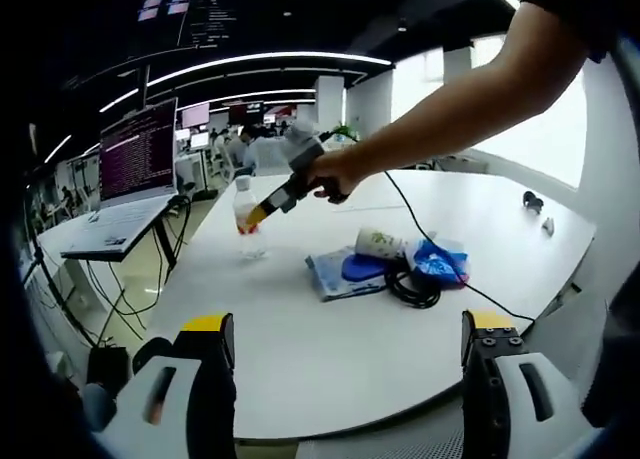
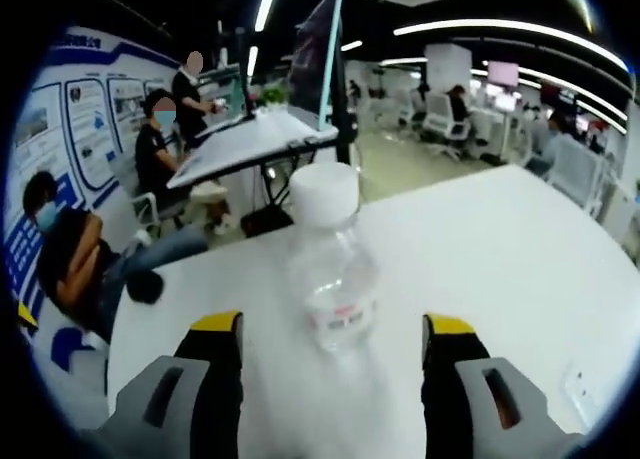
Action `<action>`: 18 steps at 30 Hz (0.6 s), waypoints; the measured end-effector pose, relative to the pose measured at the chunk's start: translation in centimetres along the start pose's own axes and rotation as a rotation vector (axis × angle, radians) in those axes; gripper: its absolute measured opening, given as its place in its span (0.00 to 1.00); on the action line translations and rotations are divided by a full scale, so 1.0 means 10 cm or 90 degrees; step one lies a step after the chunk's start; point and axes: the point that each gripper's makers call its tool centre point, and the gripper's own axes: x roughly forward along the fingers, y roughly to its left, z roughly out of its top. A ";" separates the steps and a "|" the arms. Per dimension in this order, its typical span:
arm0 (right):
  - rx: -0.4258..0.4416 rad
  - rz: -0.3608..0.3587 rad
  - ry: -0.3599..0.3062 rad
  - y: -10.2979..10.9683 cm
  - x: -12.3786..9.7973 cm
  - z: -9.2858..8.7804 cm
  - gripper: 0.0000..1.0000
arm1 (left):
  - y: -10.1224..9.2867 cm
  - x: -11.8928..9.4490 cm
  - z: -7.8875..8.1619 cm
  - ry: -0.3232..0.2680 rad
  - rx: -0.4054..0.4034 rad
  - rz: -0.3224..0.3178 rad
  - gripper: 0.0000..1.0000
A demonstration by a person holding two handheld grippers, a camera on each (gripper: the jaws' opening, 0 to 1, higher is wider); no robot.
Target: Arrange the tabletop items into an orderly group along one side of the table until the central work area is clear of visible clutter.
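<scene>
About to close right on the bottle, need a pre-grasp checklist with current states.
1. Right gripper open: ok.
2. Bottle upright, between the jaws: ok.
3. Jaws level with bottle body, not cap: cannot tell.
4. Table around bottle free of obstacles: ok.
5. Left gripper open, apart from the clutter: ok.
6. Black cable, cup, blue items off the right arm's path: ok.

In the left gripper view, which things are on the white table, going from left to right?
Clear water bottle → blue cloth with a darker blue disc → white paper cup lying on its side → blue bag → small dark object near the far edge.
</scene>
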 end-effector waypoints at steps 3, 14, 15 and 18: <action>-0.005 -0.006 0.007 -0.04 -0.09 -0.05 0.73 | -0.03 0.01 -0.02 0.008 0.014 -0.005 0.94; 0.021 -0.003 0.012 -0.01 -0.41 -0.28 0.81 | -0.09 0.02 -0.01 0.008 0.024 -0.018 0.94; 0.022 0.000 0.013 -0.02 -0.42 -0.29 0.82 | -0.09 0.02 -0.02 0.009 0.025 -0.017 0.94; 0.020 0.006 0.019 0.06 -0.49 -0.35 0.86 | -0.10 0.01 -0.04 0.014 0.027 -0.018 0.94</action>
